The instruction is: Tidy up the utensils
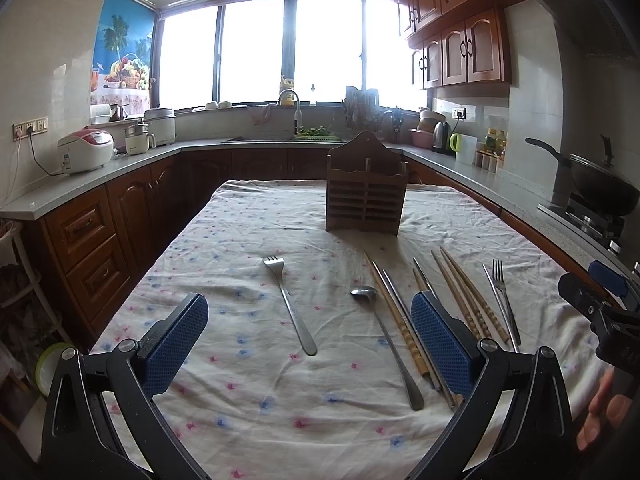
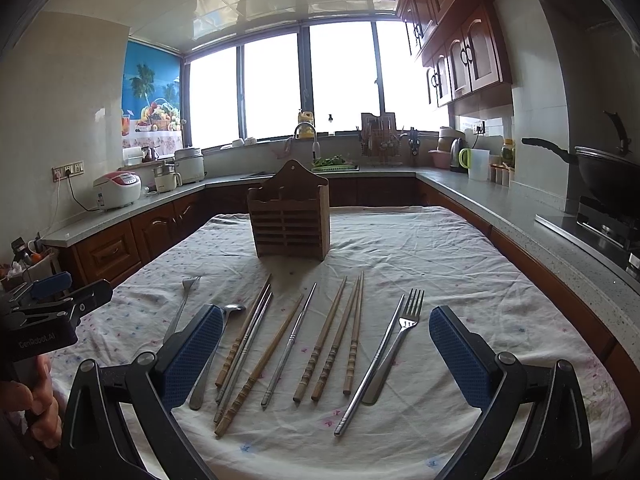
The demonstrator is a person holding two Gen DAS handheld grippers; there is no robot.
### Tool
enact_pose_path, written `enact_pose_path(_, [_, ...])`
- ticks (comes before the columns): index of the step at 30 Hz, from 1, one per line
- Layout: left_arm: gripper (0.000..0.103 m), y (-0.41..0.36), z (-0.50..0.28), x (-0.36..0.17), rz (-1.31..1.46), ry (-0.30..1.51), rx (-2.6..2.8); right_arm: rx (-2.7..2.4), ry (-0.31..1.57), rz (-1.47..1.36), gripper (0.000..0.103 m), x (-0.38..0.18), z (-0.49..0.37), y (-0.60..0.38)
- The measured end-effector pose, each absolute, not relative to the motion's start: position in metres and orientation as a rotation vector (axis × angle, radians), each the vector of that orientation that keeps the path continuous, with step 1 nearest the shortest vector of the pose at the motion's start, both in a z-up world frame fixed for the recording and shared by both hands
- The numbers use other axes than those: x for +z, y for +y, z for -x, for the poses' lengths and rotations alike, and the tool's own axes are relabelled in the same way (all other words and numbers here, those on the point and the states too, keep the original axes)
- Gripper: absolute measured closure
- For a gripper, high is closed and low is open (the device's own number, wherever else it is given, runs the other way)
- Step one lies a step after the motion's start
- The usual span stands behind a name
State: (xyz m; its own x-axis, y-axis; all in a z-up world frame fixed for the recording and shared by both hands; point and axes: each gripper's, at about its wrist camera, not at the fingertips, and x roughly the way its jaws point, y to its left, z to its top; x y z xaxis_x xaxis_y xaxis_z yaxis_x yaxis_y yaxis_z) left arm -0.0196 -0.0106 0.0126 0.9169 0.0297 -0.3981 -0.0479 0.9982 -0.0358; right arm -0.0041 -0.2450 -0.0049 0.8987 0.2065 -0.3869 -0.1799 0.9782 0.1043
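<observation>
A wooden slatted utensil holder (image 1: 366, 188) (image 2: 289, 216) stands upright on the cloth-covered table (image 1: 248, 232) (image 2: 440, 248). In front of it lie a fork (image 1: 289, 304) (image 2: 182, 304), a spoon (image 1: 384, 344) (image 2: 212, 352), several wooden chopsticks (image 2: 328, 344) (image 1: 466, 296), metal chopsticks (image 2: 289, 346) and a second fork (image 2: 394, 344) (image 1: 502, 292). My left gripper (image 1: 310, 344) hovers open above the near-left utensils, holding nothing. My right gripper (image 2: 326, 360) hovers open above the chopstick row, holding nothing.
Kitchen counters wrap around the table. A rice cooker (image 1: 86, 150) stands at left, a wok on a stove (image 2: 608, 178) at right, and the sink (image 2: 316, 164) under the window. A person's hand (image 2: 38, 404) holds the left gripper's handle.
</observation>
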Motion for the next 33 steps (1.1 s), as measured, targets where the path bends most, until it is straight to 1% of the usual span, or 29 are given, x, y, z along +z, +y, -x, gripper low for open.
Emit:
enact_pose_path(6, [0.000,-0.007,0.013,0.012,0.073,0.436,0.015,0.199,0.416,-0.074,0.000,-0.004,0.000,-0.247])
enact_pose_path(16, [0.000,-0.001,-0.035,0.009,0.136,0.583,-0.051,0.217,0.492,-0.114,0.000,-0.001,-0.030,-0.254])
enact_pose_path(19, [0.002,0.001,-0.056,0.009,0.153,0.626,-0.064,0.231,0.528,-0.129,0.000,-0.001,-0.045,-0.256])
enact_pose_path(21, [0.004,0.001,-0.070,0.009,0.160,0.653,-0.075,0.242,0.558,-0.141,0.003,-0.002,-0.058,-0.256])
enact_pose_path(23, [0.006,0.000,-0.083,0.009,0.162,0.679,-0.084,0.254,0.593,-0.160,0.013,-0.005,-0.071,-0.256])
enact_pose_path(24, [0.008,-0.002,-0.090,0.009,0.161,0.692,-0.091,0.259,0.614,-0.170,0.016,-0.007,-0.078,-0.257])
enact_pose_path(26, [0.012,-0.004,-0.103,0.008,0.161,0.714,-0.108,0.275,0.652,-0.191,0.030,-0.011,-0.092,-0.256])
enact_pose_path(27, [0.014,-0.005,-0.110,0.008,0.162,0.726,-0.117,0.281,0.671,-0.199,0.032,-0.013,-0.099,-0.256])
enact_pose_path(29, [0.019,-0.009,-0.122,0.006,0.164,0.751,-0.135,0.295,0.699,-0.213,0.044,-0.015,-0.112,-0.255])
enact_pose_path(30, [0.022,-0.010,-0.129,0.005,0.166,0.765,-0.143,0.300,0.712,-0.217,0.048,-0.016,-0.117,-0.254])
enact_pose_path(31, [0.024,-0.012,-0.134,0.003,0.169,0.777,-0.150,0.306,0.720,-0.218,0.052,-0.017,-0.122,-0.253])
enact_pose_path(33, [0.026,-0.016,-0.149,0.001,0.169,0.805,-0.162,0.319,0.734,-0.224,0.056,-0.018,-0.132,-0.251])
